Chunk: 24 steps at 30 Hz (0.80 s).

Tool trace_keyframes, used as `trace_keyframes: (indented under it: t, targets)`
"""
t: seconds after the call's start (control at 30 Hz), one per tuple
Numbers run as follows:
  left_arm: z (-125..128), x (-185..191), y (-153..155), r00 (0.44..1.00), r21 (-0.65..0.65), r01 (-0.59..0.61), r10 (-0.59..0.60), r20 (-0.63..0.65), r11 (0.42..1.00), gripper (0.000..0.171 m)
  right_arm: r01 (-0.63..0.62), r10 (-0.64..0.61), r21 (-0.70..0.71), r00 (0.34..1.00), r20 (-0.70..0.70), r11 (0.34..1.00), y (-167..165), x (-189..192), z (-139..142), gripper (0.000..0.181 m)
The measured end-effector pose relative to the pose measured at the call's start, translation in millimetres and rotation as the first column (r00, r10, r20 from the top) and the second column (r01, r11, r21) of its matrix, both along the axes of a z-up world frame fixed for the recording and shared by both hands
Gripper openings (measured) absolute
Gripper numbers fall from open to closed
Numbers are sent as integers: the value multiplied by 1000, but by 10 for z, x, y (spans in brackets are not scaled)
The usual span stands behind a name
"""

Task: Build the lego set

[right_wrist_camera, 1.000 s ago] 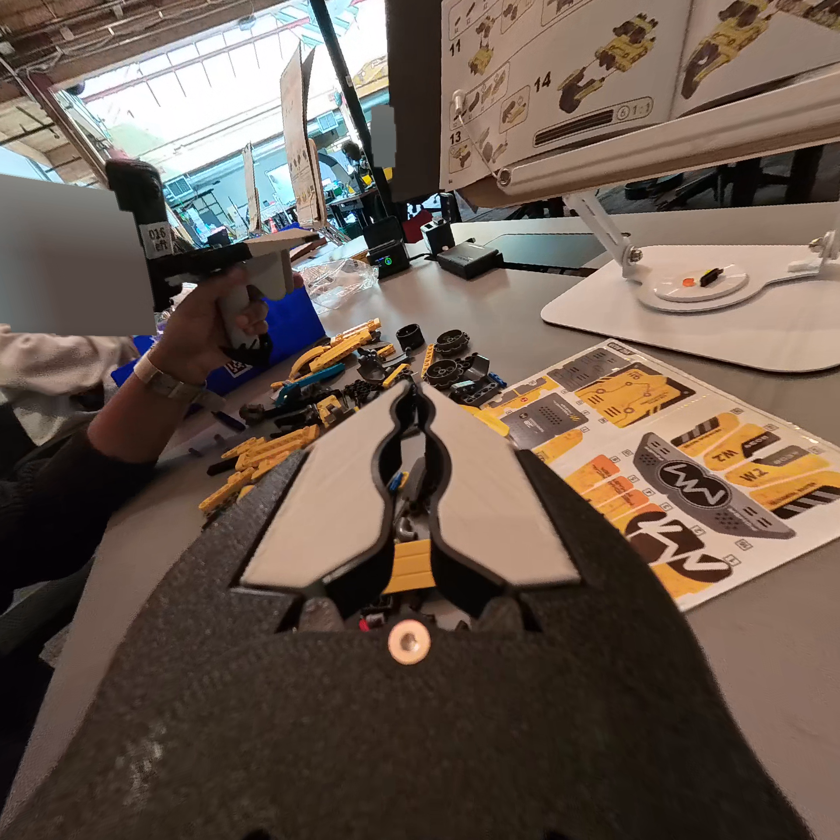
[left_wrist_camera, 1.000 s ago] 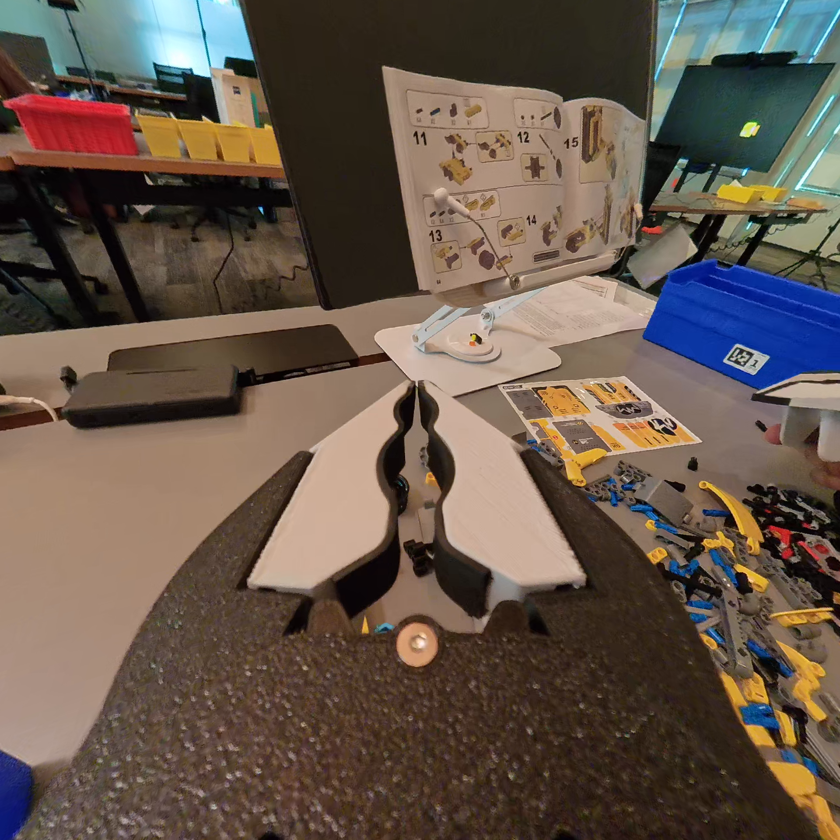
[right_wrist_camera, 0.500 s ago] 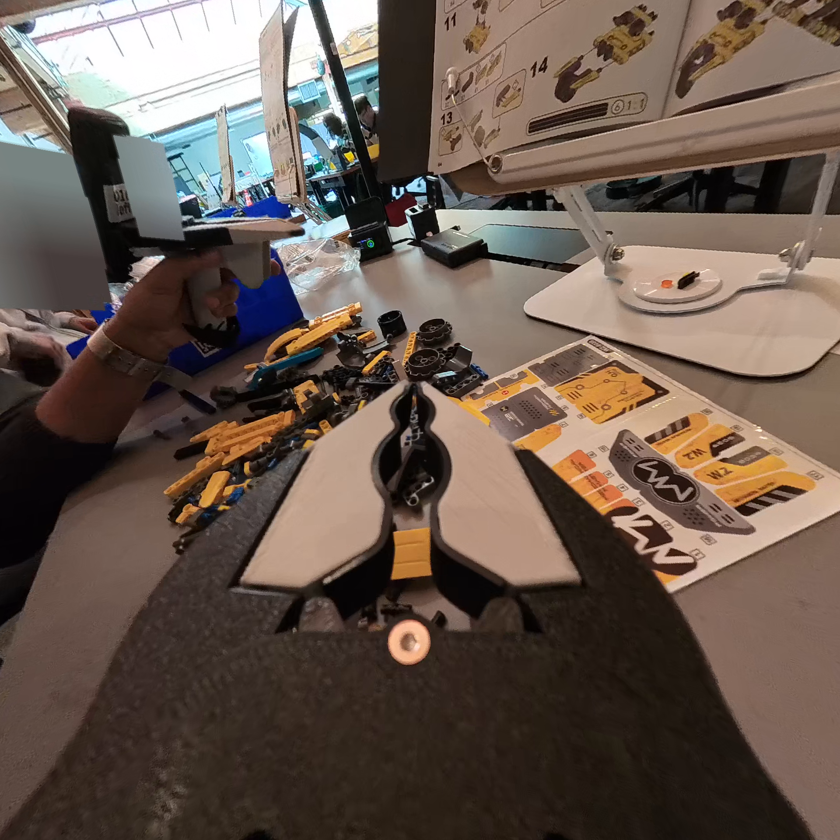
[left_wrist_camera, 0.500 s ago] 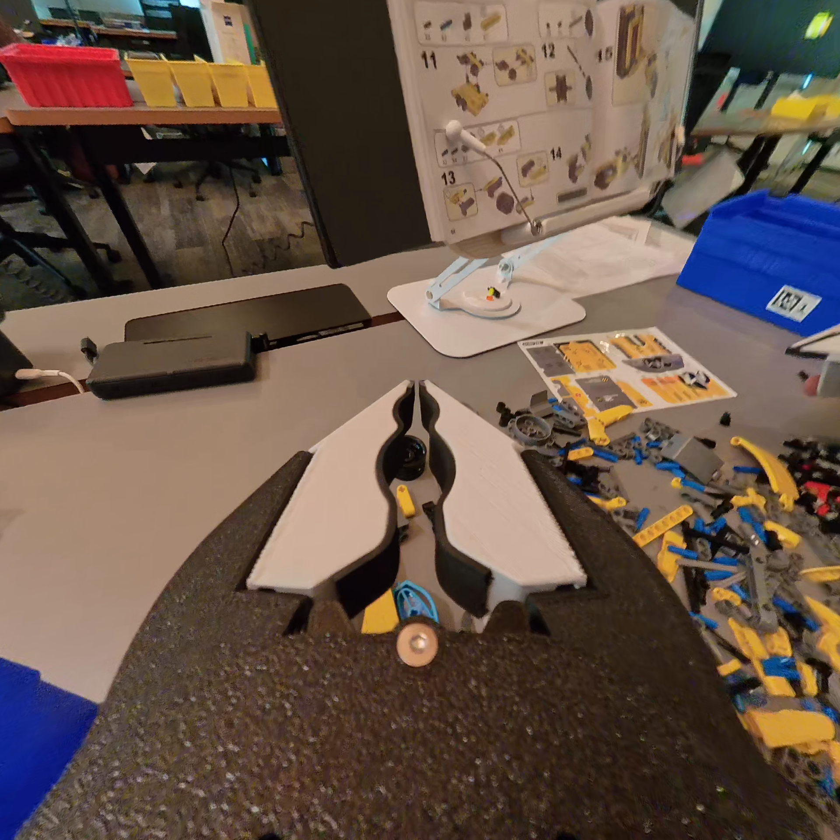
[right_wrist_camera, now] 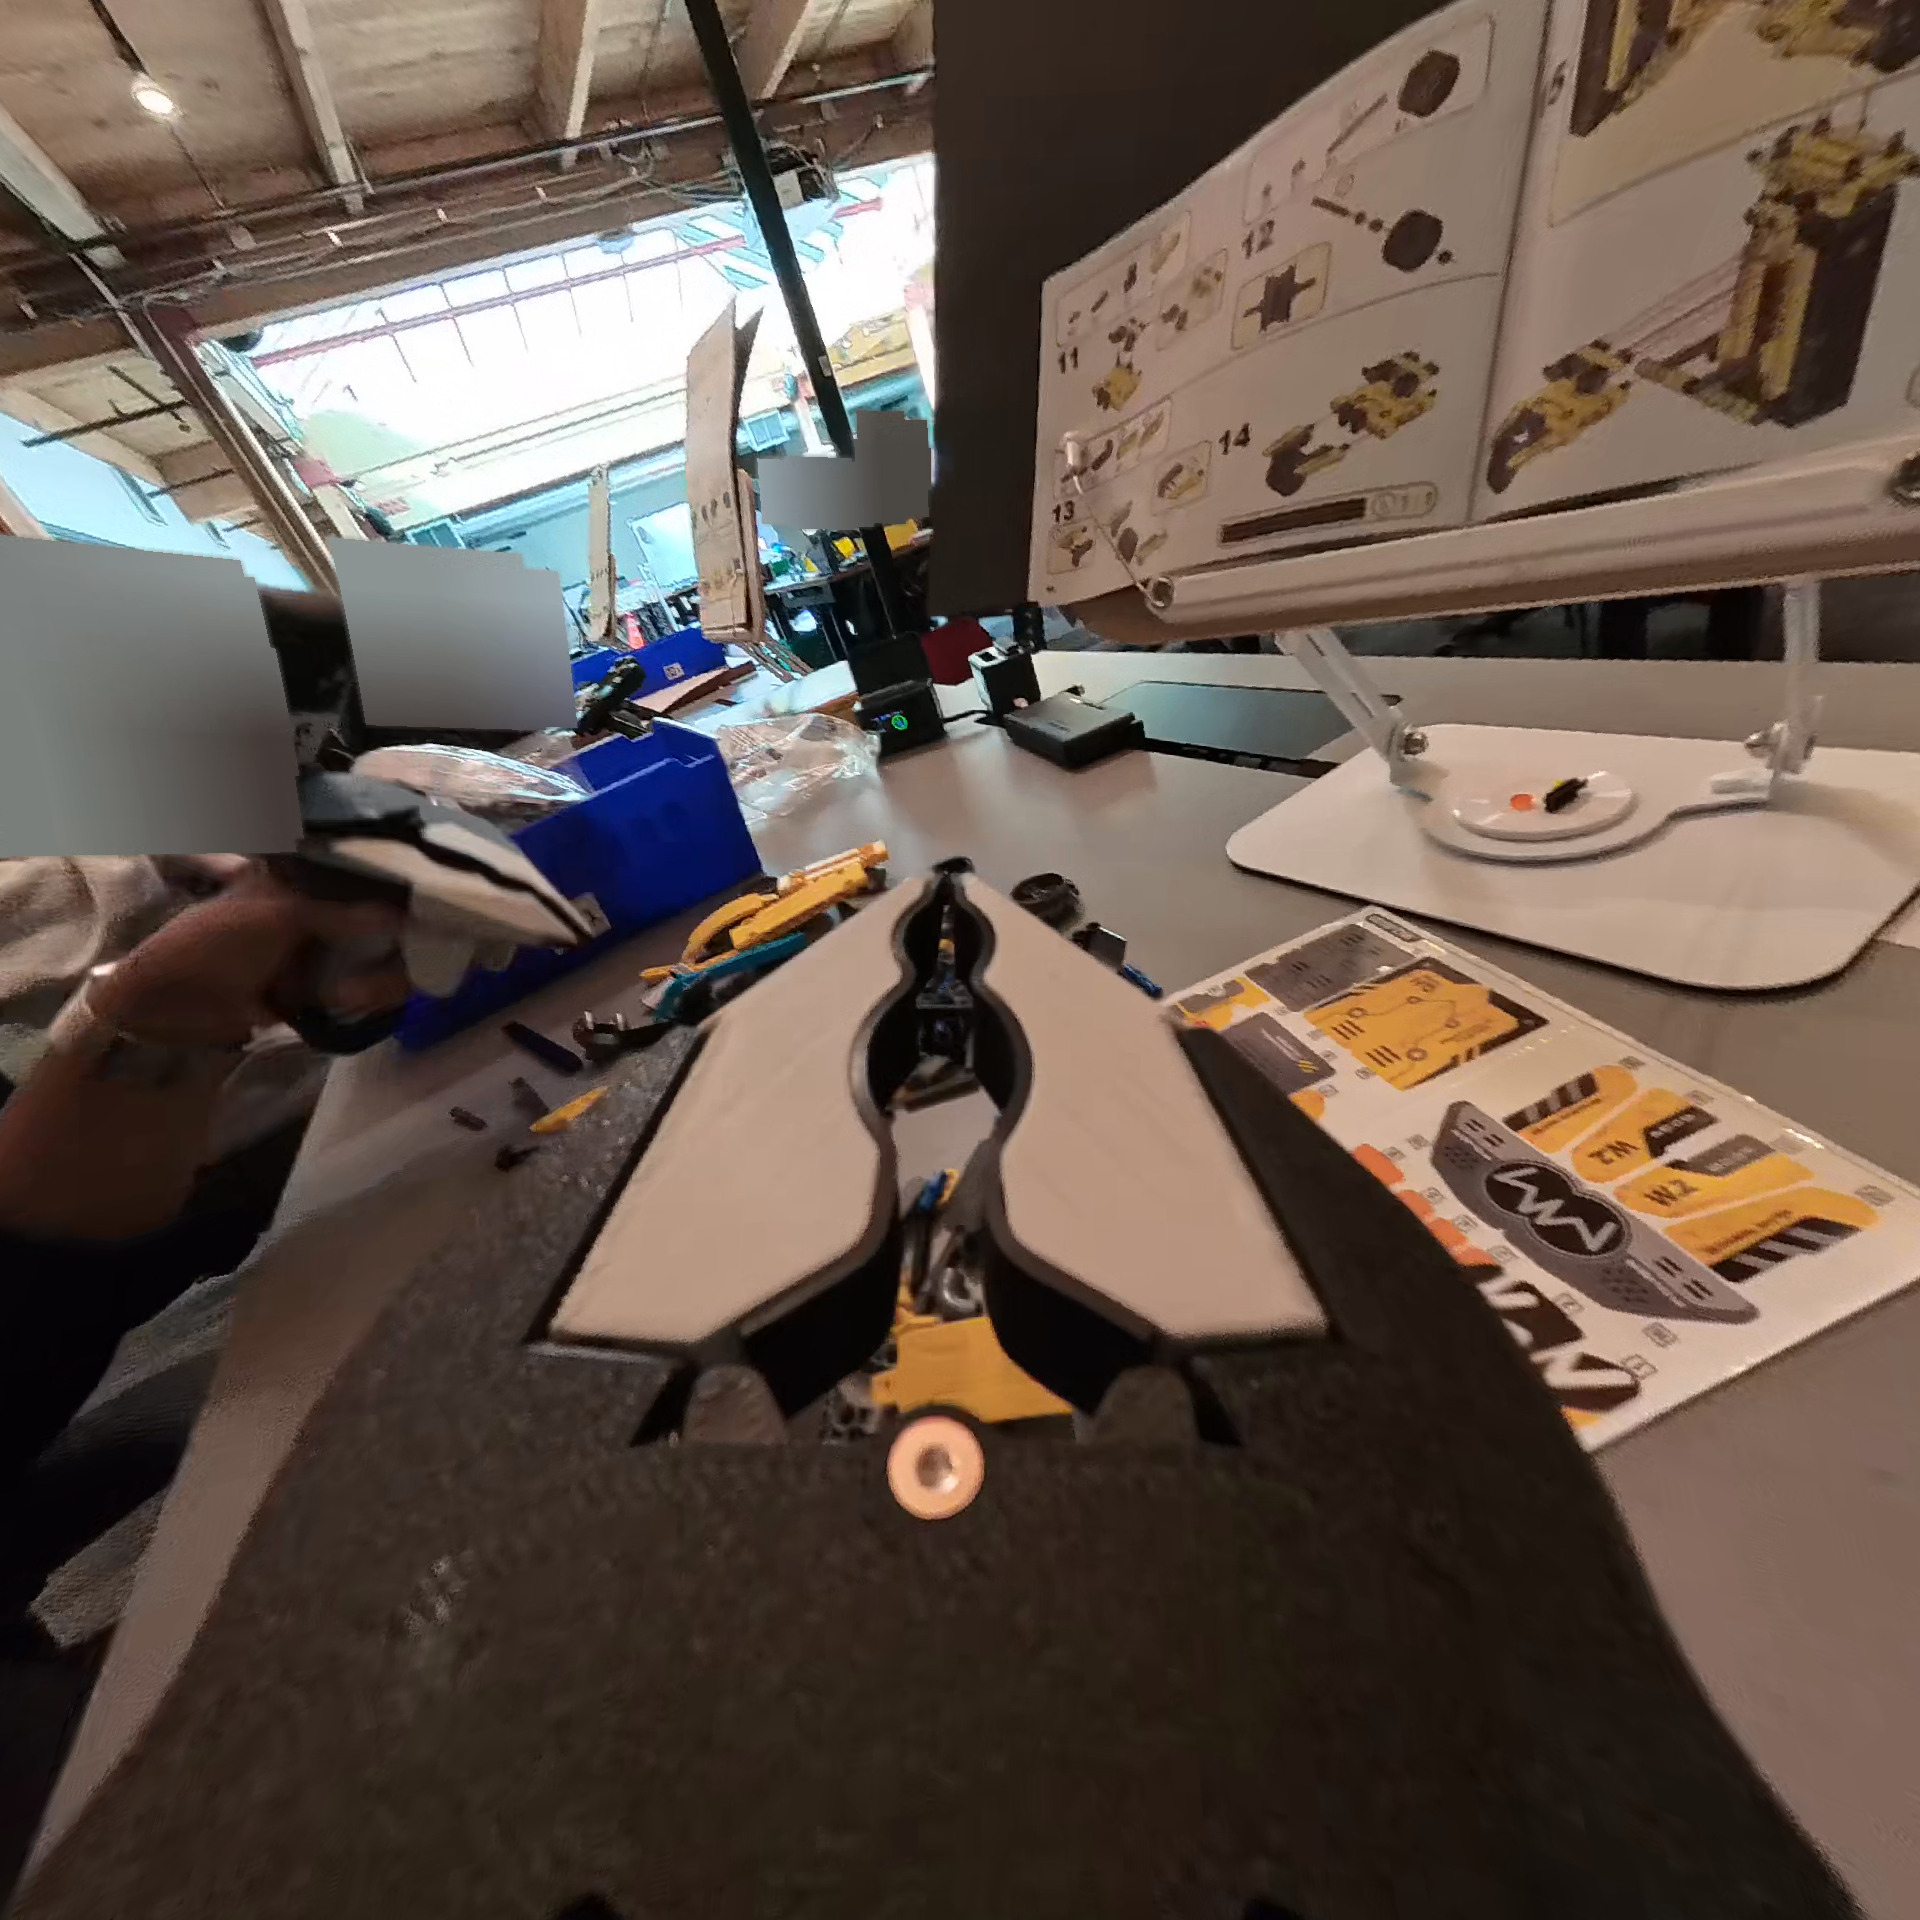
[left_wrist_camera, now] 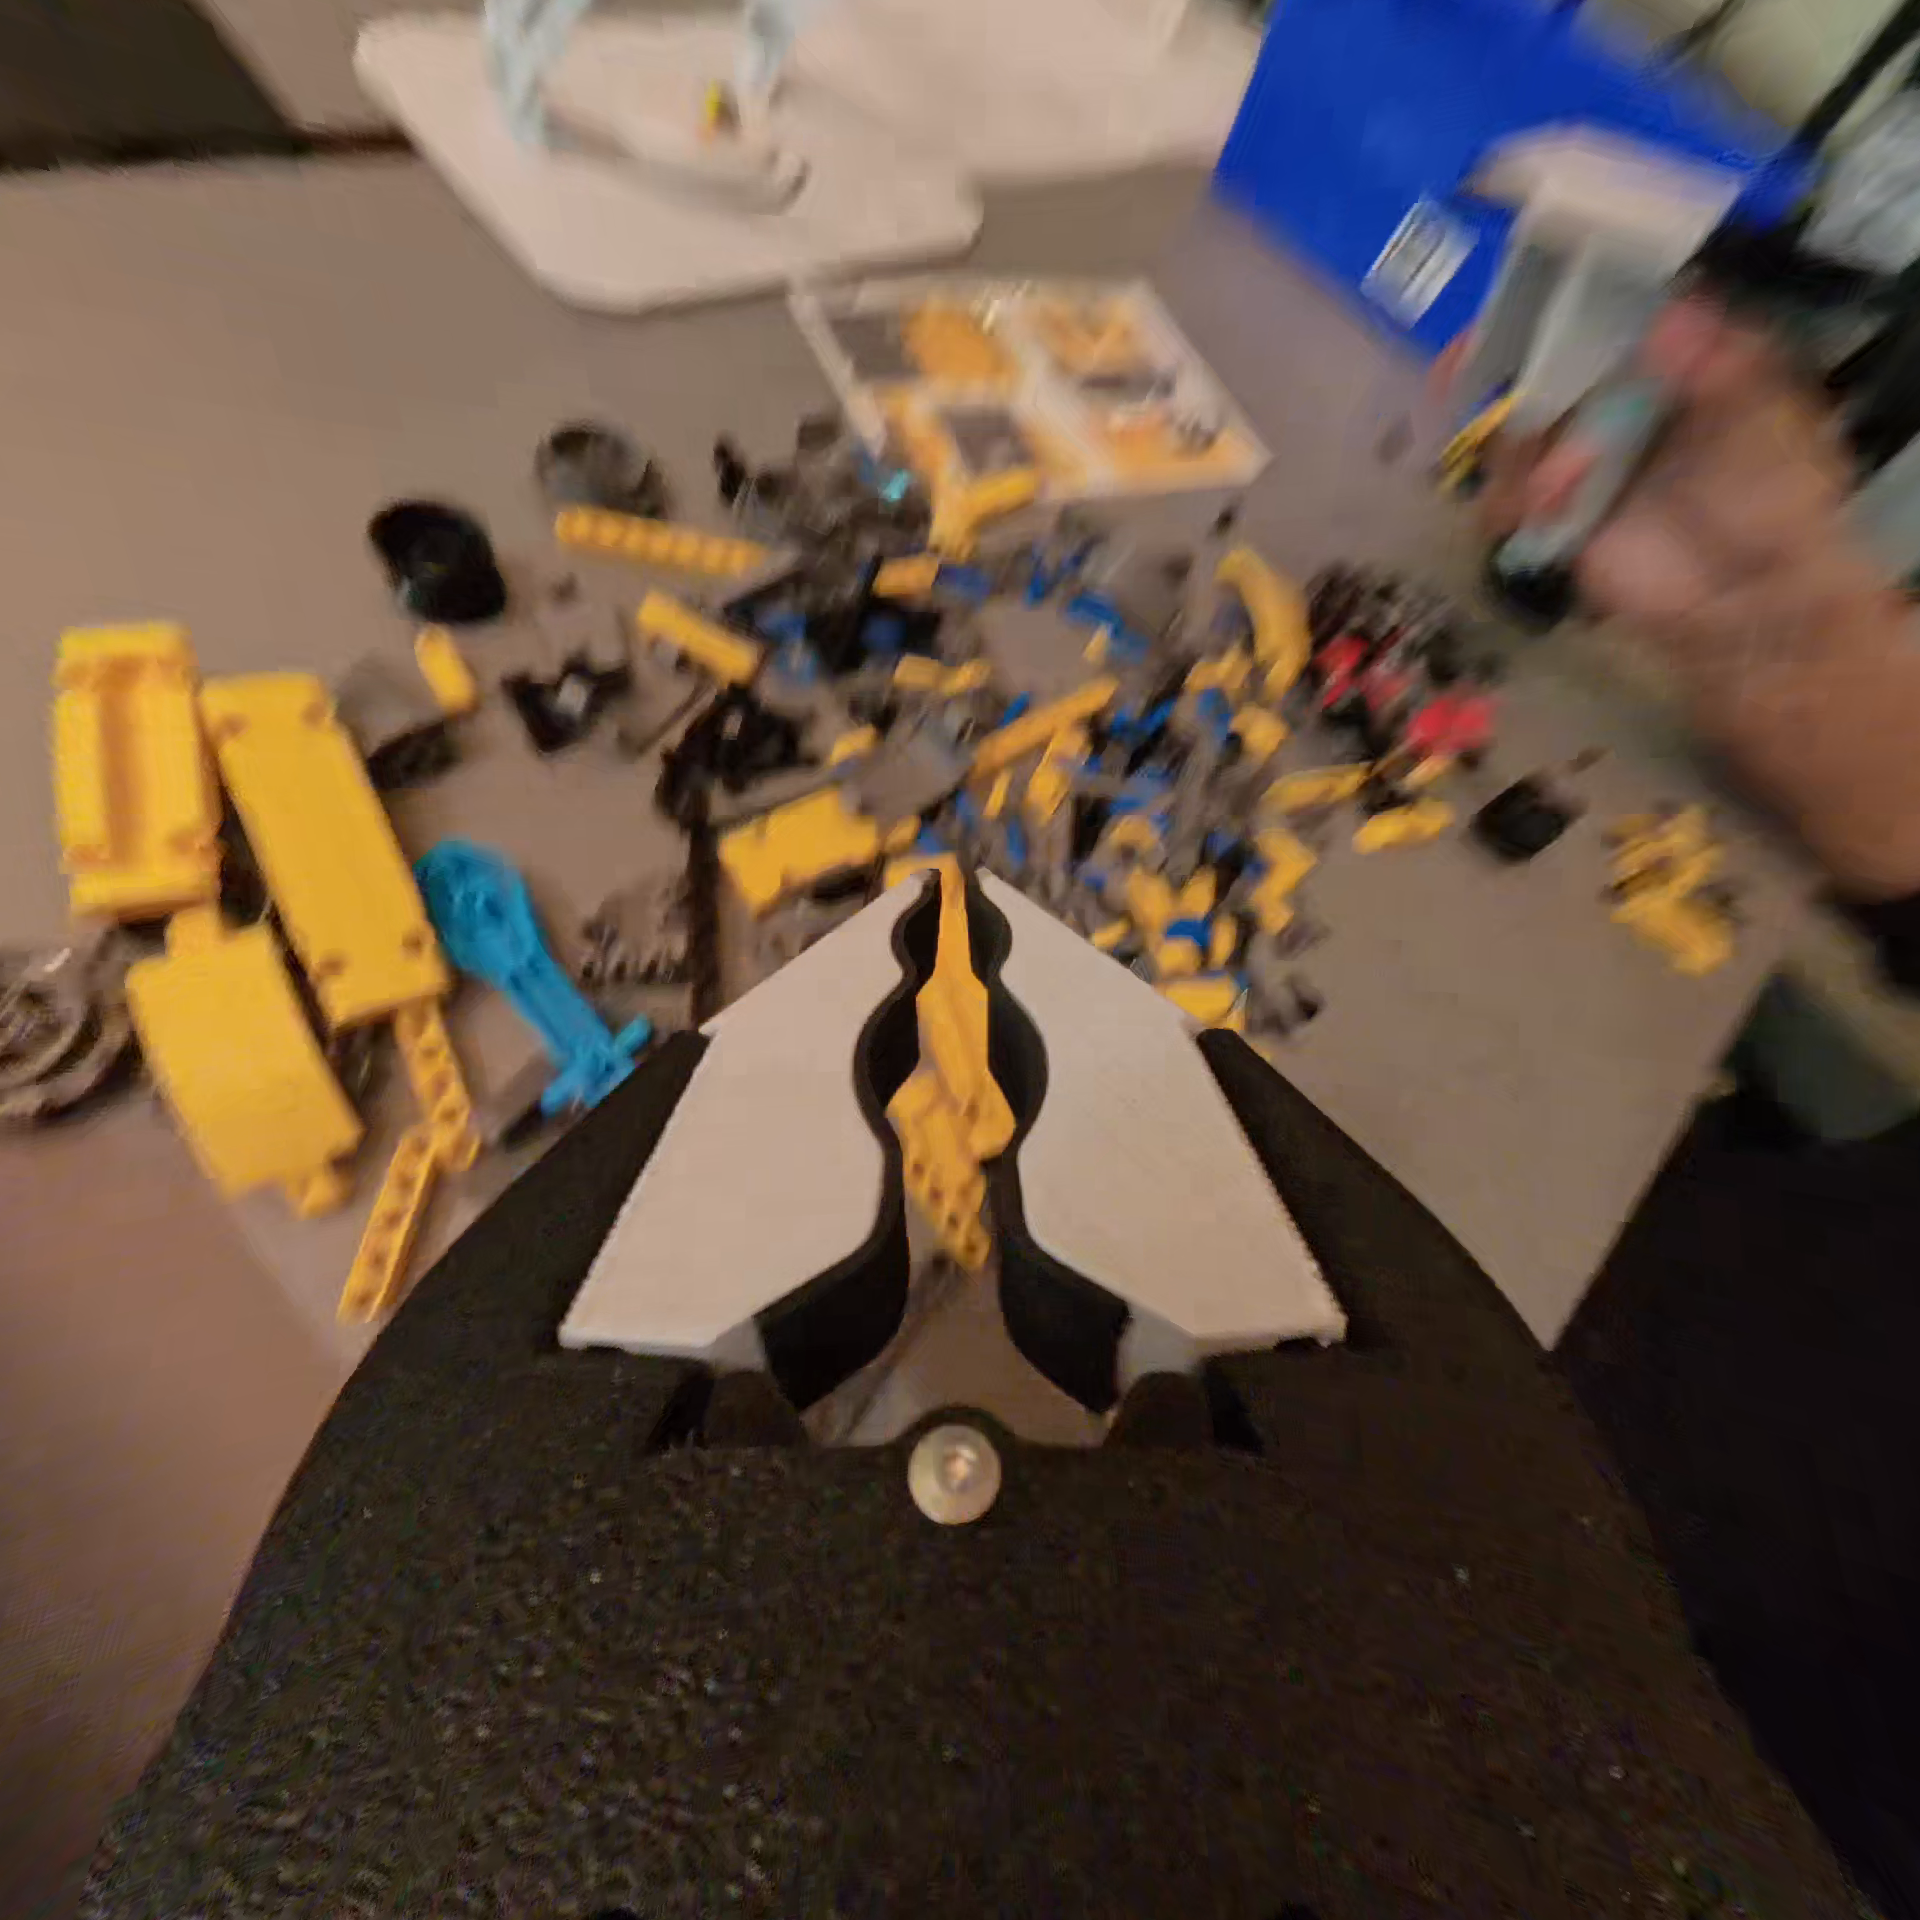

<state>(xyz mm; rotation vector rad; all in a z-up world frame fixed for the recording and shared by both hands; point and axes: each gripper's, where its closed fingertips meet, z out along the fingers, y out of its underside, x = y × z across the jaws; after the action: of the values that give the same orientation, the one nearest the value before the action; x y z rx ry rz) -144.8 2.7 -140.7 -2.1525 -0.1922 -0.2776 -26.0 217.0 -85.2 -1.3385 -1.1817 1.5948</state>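
Observation:
My left gripper (left_wrist_camera: 948, 883) is shut and hangs over a blurred pile of yellow, blue, black and red building pieces (left_wrist_camera: 1039, 727). A long yellow piece (left_wrist_camera: 951, 1081) shows in the gap between its fingers; I cannot tell whether it is gripped. My right gripper (right_wrist_camera: 951, 871) is shut above the pile's far edge. A small black piece (right_wrist_camera: 940, 1003) shows in its gap, and yellow pieces (right_wrist_camera: 966, 1371) lie below. The other hand-held gripper (right_wrist_camera: 468, 883) and a person's hand are at the left of the right wrist view.
A sticker sheet (right_wrist_camera: 1507, 1143) lies right of the pile. A white stand (right_wrist_camera: 1558, 862) holds an open instruction booklet (right_wrist_camera: 1455, 291). A blue bin (right_wrist_camera: 644, 821) is at the left. Large yellow panels (left_wrist_camera: 291, 831) and a cyan piece (left_wrist_camera: 509, 945) lie left of the pile. The gap from one gripper's tips to the other's is roughly 25 cm.
The left view has swung sharply down onto the pile, with motion blur. The right view has tilted up and moved left. Both grippers have stayed shut.

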Motion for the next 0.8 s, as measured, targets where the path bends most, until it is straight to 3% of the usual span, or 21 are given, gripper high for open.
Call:
trace_keyframes:
  t: [0.17, 0.3, 0.5, 0.8]
  targets:
    - [-516, 33, -231, 984, -201, -80, 46, -172, 976, 4, -31, 31, 8, 999, -11, 999, -120, -5, 30, 1]
    - [-722, -48, -194, 982, -237, -112, 71, -173, 965, 4, -26, 26, 7, 1000, -1, 1000, -110, -15, -4, 1]
    - [-803, -40, -78, 981, -226, -108, 67, -181, 968, 4, -39, 38, -32, 999, -29, 999, -111, 18, 85, 0]
    - [-732, 21, -69, 985, -206, -89, 56, -164, 975, 8, -71, 70, -33, 997, -31, 997, -213, 23, 113, 0]
